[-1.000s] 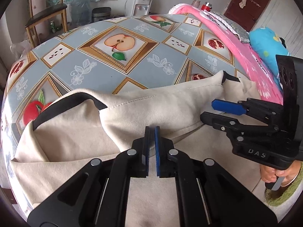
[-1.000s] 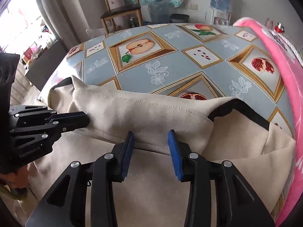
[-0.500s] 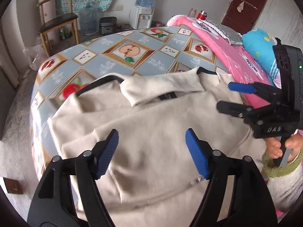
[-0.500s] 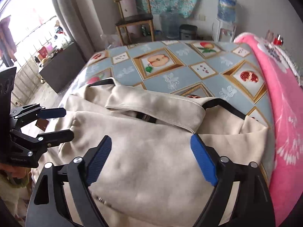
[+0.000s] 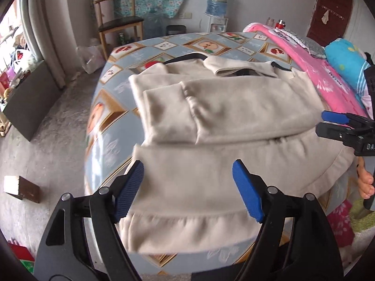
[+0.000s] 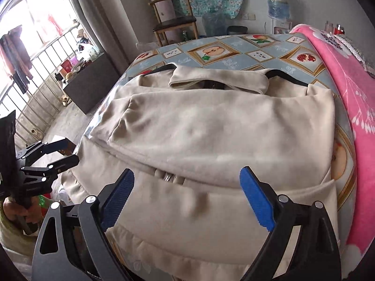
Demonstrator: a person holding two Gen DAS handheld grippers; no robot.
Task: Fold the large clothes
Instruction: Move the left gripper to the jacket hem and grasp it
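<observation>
1. Two views, left wrist first: left gripper (image 5: 187,190) spread wide, nothing between its blue pads, hovering over the hem end of a cream jacket (image 5: 225,117) spread on the fruit-print tablecloth (image 5: 150,53). Both sleeves lie crossed over the jacket body, cuff (image 5: 164,114) toward the left table edge; collar (image 5: 239,66) at the far end. Hem hangs over the near edge. Right gripper (image 5: 337,124) enters from the right, fingers parted, holding nothing, near the jacket's right side. Pink blanket (image 5: 311,63) just beyond.
2. Right wrist view: right gripper (image 6: 187,199) wide apart, empty, above the jacket (image 6: 222,128) near its zipper pull (image 6: 167,176). Left gripper (image 6: 58,152) at far left, fingers parted, off the jacket's edge, not touching fabric. Wooden chair (image 6: 173,21) behind the table.
</observation>
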